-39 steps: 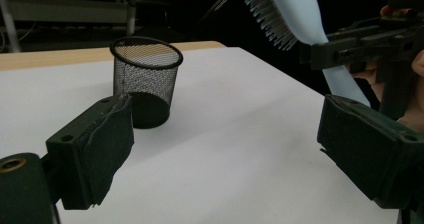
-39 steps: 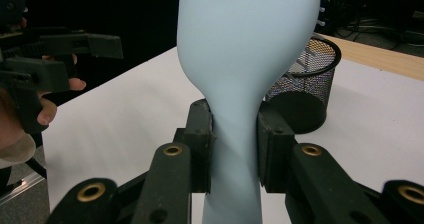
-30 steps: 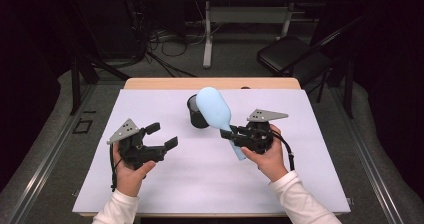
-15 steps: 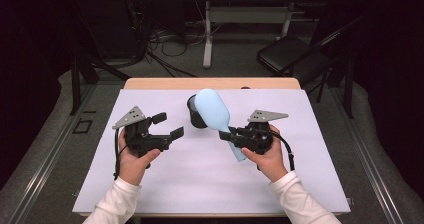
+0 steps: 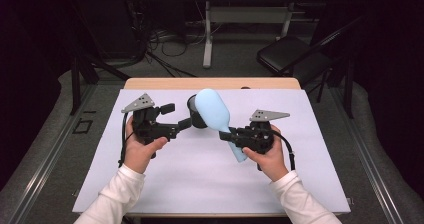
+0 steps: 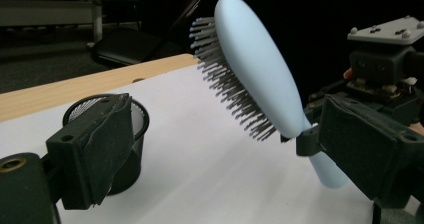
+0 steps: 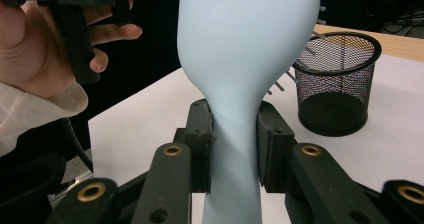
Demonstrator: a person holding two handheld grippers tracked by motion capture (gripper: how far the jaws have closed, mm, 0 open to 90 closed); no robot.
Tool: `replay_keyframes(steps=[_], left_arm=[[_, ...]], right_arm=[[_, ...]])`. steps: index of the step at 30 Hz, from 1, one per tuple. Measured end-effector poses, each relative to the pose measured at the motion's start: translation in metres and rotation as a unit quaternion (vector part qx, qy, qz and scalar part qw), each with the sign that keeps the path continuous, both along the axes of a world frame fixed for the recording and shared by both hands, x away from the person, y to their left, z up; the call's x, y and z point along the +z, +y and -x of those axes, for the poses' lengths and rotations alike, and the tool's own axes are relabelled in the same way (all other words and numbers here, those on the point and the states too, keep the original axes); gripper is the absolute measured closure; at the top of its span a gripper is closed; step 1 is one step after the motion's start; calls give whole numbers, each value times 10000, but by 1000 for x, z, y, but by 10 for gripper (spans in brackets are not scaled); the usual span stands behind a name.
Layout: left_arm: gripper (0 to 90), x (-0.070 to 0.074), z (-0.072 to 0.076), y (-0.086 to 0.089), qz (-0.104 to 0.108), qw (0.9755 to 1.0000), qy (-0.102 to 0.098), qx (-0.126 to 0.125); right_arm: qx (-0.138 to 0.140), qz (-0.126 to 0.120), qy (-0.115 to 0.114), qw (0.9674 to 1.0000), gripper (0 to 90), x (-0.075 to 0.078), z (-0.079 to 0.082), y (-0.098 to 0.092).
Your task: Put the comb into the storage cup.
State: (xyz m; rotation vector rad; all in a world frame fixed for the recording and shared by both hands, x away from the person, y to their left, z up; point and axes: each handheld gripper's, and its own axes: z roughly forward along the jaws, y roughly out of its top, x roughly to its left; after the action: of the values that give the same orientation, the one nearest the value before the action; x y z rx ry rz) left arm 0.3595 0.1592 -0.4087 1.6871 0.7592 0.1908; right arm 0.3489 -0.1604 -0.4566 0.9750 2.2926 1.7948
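Right tongs (image 5: 227,133): clamped on the neck of a pale blue hairbrush (image 5: 212,110), held tilted above the counter (image 5: 200,184); its handle end pokes out below the pads, and in the right gripper view the brush head is cut off at the top edge. Left tongs (image 5: 176,115): open, empty, raised left of the brush. Black mesh cup (image 5: 196,115): on the white sheet, far centre, partly hidden behind the brush head and just beside the left tongs. Beyond the counter: a dark chair (image 5: 292,59) and floor cables (image 5: 160,39), hard to make out.
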Motion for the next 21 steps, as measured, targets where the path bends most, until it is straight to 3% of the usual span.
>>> replay_keyframes(steps=[21], left_arm=[[82,15,-27,-20,97,9985,488,-246]], right_arm=[[124,-88,-24,9999,714,1,2,0]])
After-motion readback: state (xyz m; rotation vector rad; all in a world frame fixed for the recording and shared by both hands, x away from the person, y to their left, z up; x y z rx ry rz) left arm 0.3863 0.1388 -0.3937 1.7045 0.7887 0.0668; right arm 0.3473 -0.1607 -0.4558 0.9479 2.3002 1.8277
